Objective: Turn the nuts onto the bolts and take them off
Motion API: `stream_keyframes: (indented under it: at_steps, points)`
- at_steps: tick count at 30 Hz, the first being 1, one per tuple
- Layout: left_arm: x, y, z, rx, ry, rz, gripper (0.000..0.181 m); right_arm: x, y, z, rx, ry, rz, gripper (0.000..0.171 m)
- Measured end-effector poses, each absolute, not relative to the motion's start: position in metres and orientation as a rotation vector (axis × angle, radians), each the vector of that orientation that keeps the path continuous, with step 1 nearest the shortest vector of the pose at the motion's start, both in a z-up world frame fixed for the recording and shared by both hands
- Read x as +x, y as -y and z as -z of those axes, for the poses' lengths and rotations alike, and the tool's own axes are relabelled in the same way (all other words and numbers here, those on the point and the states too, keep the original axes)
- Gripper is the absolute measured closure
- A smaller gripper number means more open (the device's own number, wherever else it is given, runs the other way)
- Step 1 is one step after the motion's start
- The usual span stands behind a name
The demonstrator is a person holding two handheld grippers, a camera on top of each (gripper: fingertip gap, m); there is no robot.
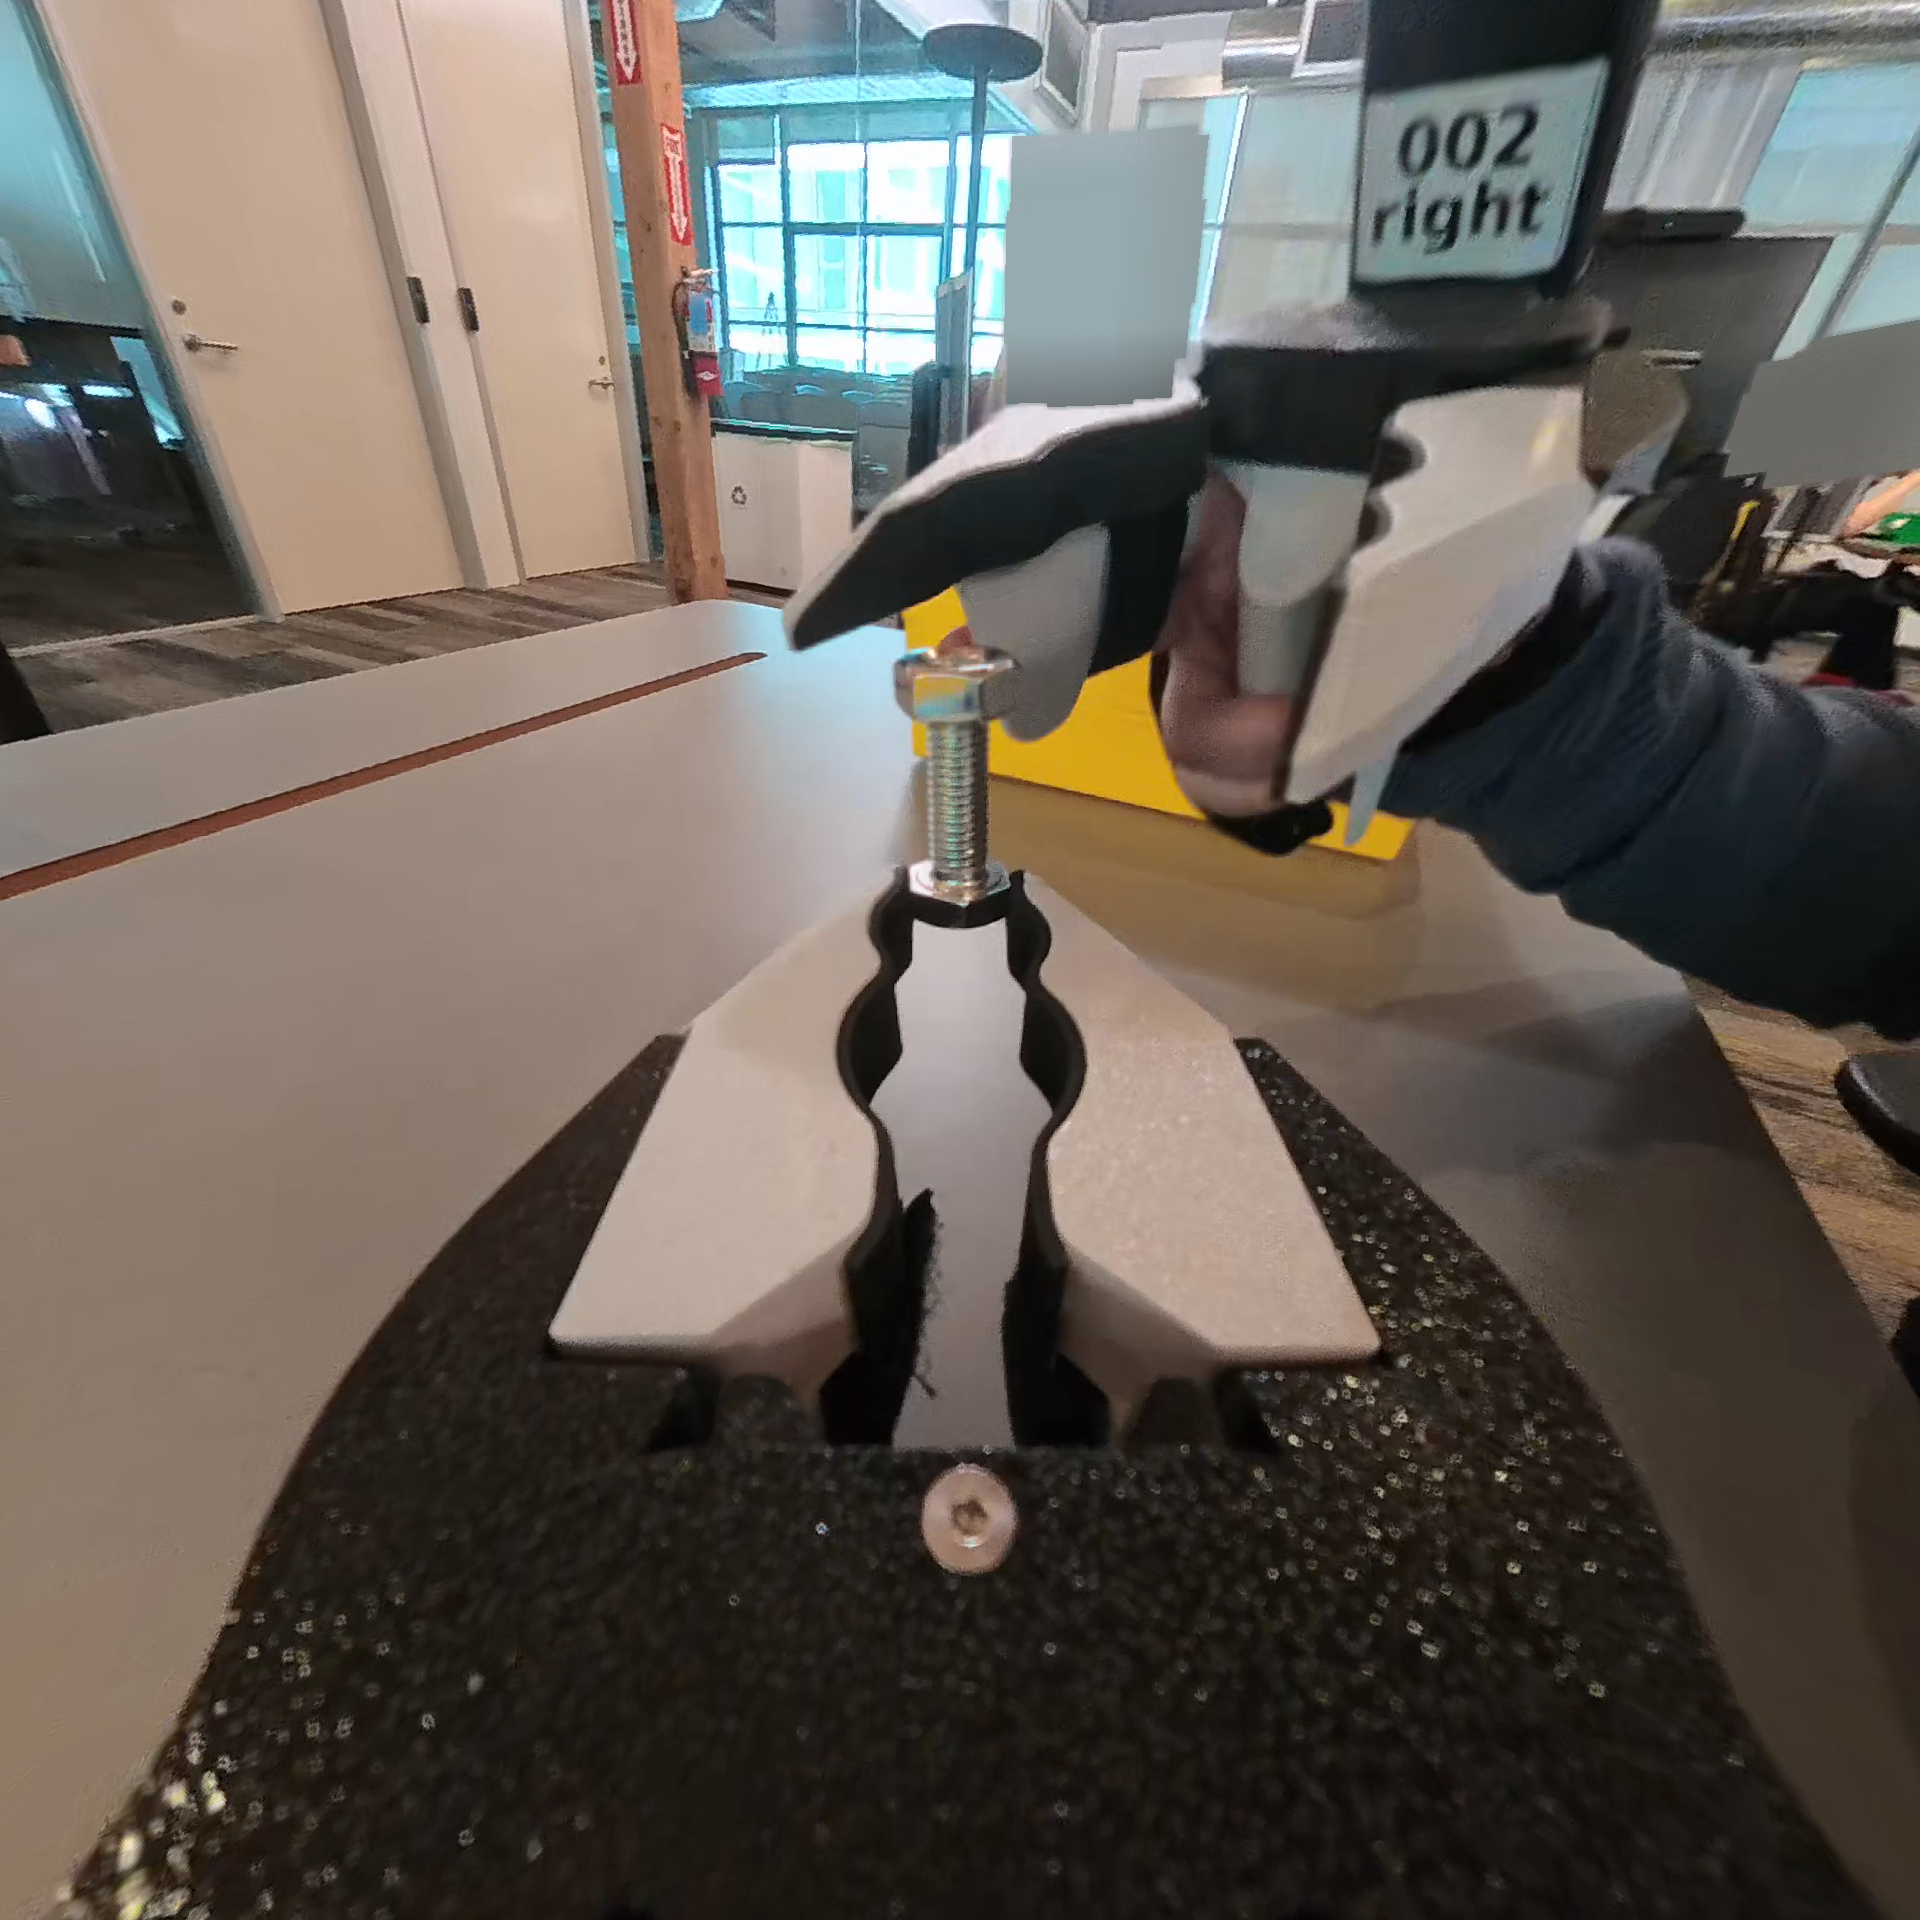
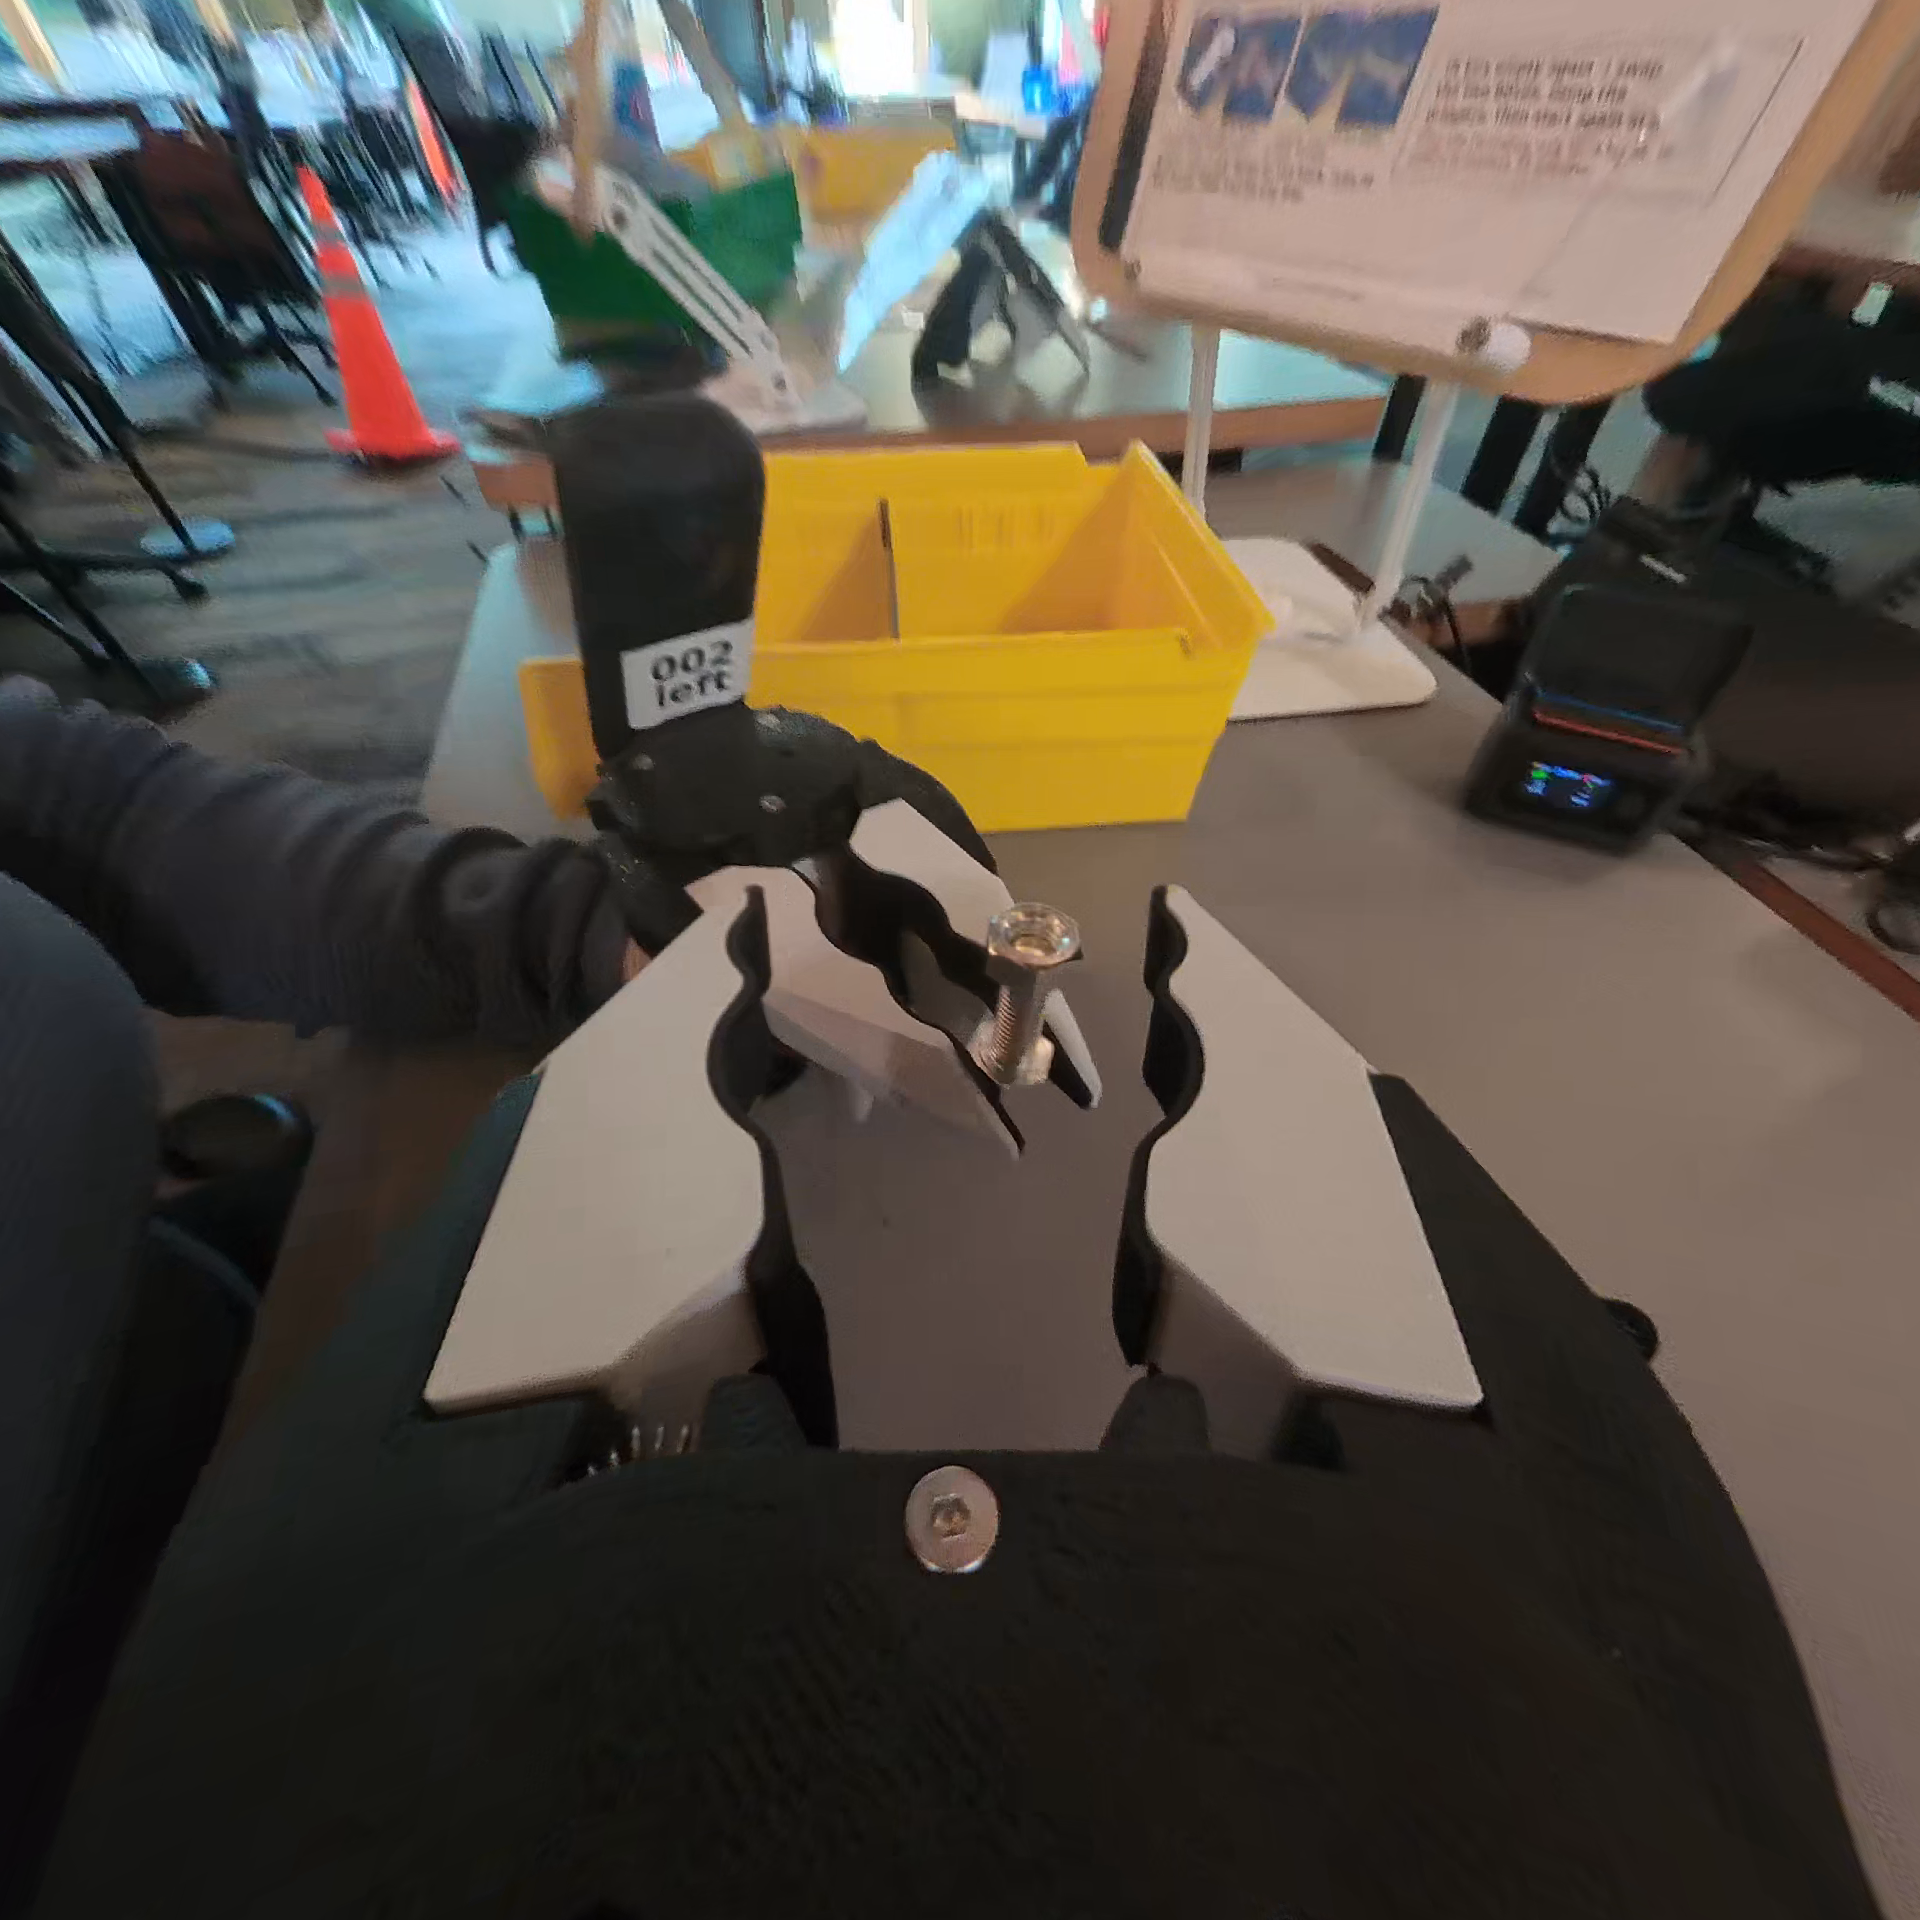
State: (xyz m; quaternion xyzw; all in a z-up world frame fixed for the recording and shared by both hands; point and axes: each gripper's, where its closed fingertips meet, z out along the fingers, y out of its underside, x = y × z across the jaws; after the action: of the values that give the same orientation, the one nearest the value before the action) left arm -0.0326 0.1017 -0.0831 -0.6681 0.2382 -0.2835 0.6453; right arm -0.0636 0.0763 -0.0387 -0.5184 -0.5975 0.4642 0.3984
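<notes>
A silver bolt [image 1: 956, 800] stands upright, with a hex nut [image 1: 954, 684] at the top end of its thread. My left gripper [image 1: 958, 902] is shut on the bolt's lower end. In the right wrist view the bolt [image 2: 1010, 1013] and nut [image 2: 1032, 933] rise from the left gripper [image 2: 1023, 1081]. My right gripper [image 2: 956, 914] is open, with its fingertips on either side of the nut and apart from it. In the left wrist view the right gripper [image 1: 1039, 707] hangs just above and to the right of the nut.
A yellow divided bin [image 2: 997, 707] stands on the grey table [image 2: 1455, 1039] just behind the bolt. A sign on a white stand [image 2: 1455, 156] is at the back right, and a black device [image 2: 1600, 727] sits at the right edge. The gap from one gripper's tips to the other's is roughly 5 cm. Left tips and right tips are each some 35 cm from the black device [image 2: 1600, 727].
</notes>
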Motion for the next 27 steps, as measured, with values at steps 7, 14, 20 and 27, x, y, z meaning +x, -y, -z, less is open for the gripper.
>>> stream_keyframes:
  at_steps: [7,14,20,27]
  points:
    - [-0.031,-0.101,0.083,-1.522,-0.544,0.669,0.166,-0.062,-0.066,0.048,-1.248,1.446,-1.247,0.091]
    - [-0.029,-0.1,0.084,-1.534,-0.552,0.725,0.166,-0.055,-0.071,0.044,-1.249,1.349,-1.286,0.088]
    - [-0.031,-0.101,0.084,-1.537,-0.534,0.738,0.166,-0.058,-0.062,0.046,-1.229,1.378,-1.292,0.088]
    - [-0.023,-0.098,0.088,-1.549,-0.583,0.735,0.166,-0.06,-0.068,0.045,-1.233,1.355,-1.285,0.09]
